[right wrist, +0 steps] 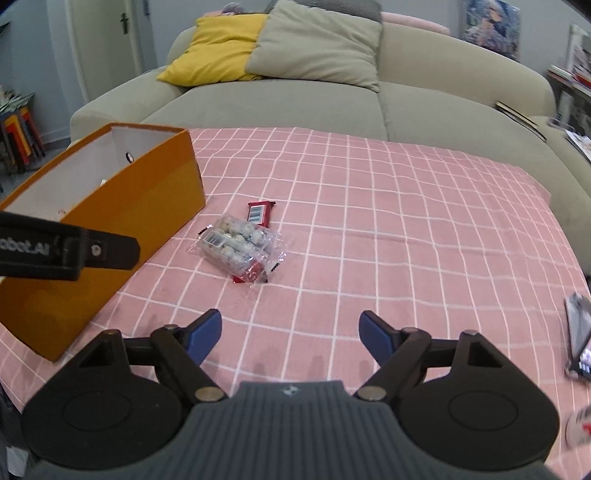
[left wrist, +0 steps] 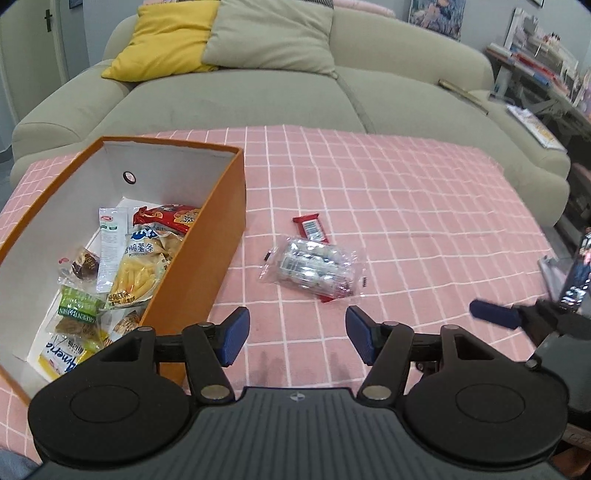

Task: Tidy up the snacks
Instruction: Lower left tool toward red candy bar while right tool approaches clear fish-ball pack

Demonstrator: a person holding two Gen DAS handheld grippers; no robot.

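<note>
An orange box (left wrist: 207,254) (right wrist: 147,206) with a white inside stands at the left of the pink checked tablecloth (left wrist: 406,206) and holds several snack packets (left wrist: 136,273). On the cloth to its right lie a clear packet of wrapped sweets (left wrist: 314,267) (right wrist: 240,243) and a red bar (left wrist: 312,227) (right wrist: 260,213) just behind it. Another red wrapper (right wrist: 249,275) shows under the packet's near end. My left gripper (left wrist: 297,338) is open and empty, just short of the packet. My right gripper (right wrist: 290,332) is open and empty, further back; one of its fingers (left wrist: 495,313) shows in the left wrist view.
A grey-green sofa (left wrist: 295,92) with a yellow cushion (left wrist: 170,40) and a grey cushion (left wrist: 273,33) stands behind the table. A phone (right wrist: 581,336) lies at the cloth's right edge. Shelves with books (left wrist: 543,62) are at the far right.
</note>
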